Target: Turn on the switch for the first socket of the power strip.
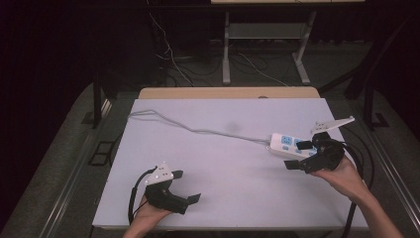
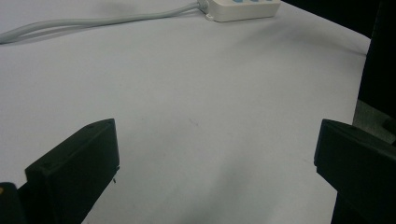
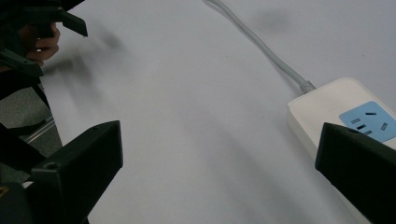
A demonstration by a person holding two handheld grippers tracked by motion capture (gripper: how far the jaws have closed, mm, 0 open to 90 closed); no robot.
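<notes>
Nearest you, at about 7 o'clock on the white table [image 1: 223,163], your left gripper [image 1: 187,188] rests low over the surface with its jaws spread wide and nothing between them. In the left gripper view they frame only bare tabletop, well apart from the work. Leave it parked there, or bring it across later to steady things.

Out at about 3 o'clock, your right gripper [image 1: 298,155] sits just beside the near end of the power strip [image 1: 289,146], jaws fully apart and holding nothing. In the right gripper view the strip [image 3: 336,116] lies at the right, with one jaw partly covering its blue socket face, so you look set to close on the strip's body.

To do this well, centre the strip between the jaws before you squeeze. Right now it seems to sit off toward one jaw, and closing from there would likely push it sideways rather than grip it. Slide your hand until both jaws flank the long white sides, stay low, then close slowly.

Farther off, the grey cord [image 1: 198,130] runs from the strip toward 11 o'clock. Expect it to drag, so move gently.
</notes>
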